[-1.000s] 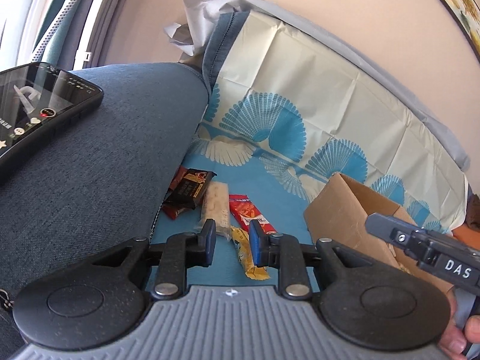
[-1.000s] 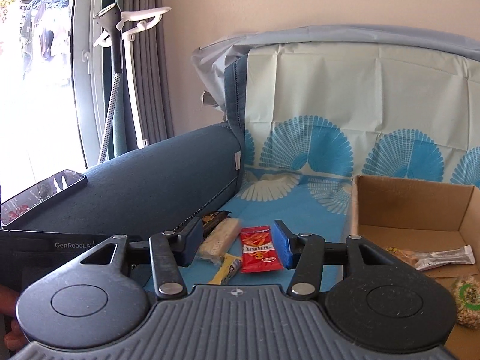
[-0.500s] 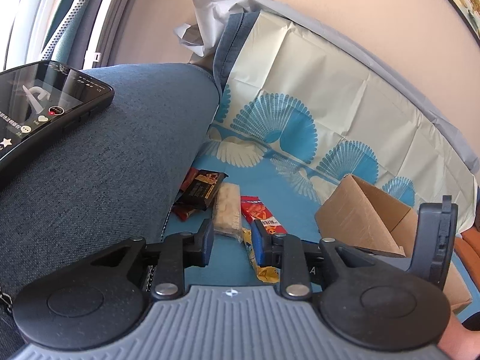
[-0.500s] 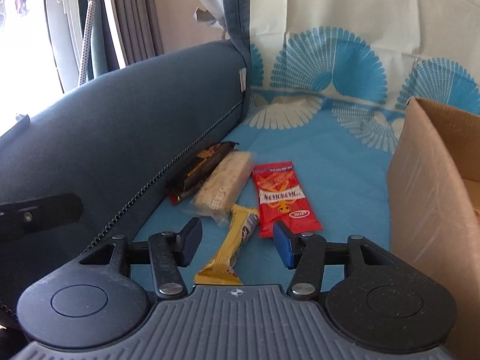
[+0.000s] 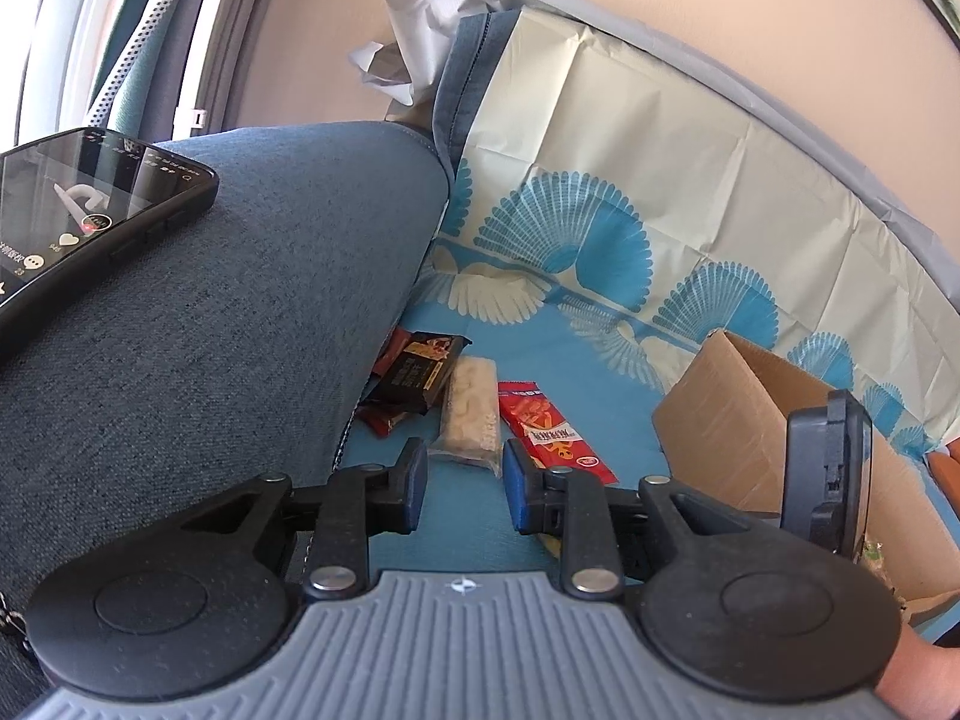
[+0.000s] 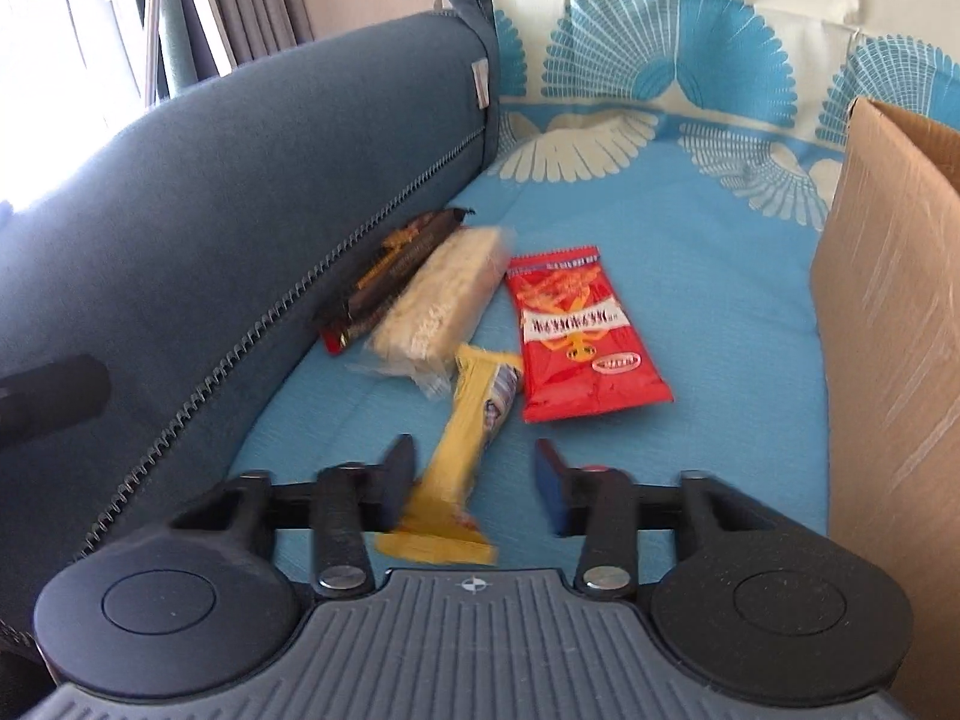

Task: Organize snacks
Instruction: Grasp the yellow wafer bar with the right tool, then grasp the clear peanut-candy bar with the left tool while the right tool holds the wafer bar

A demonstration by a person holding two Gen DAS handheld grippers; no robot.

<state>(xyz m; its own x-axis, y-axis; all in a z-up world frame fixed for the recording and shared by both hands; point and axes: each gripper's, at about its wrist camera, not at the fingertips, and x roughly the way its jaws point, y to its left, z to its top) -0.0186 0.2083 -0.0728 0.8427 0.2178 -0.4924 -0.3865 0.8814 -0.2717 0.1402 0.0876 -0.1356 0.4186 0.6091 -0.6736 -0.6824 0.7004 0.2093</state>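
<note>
Four snacks are lying on the blue sofa cover (image 6: 690, 252) beside the cardboard box (image 6: 900, 324). Right tongs (image 6: 474, 483), open, are straddling the yellow bar (image 6: 462, 450), its long axis pointing away toward the red packet (image 6: 576, 330). Left tongs (image 5: 462, 483) are hovering open before the rice bar (image 5: 471, 408).

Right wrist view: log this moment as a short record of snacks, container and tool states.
surface: blue patterned sofa cover
loose snacks: yellow bar, red packet, pale rice bar, dark bar against the armrest
container: cardboard box, to the right of the snacks
right tool: open, straddling the yellow bar
left tool: open, empty
</note>
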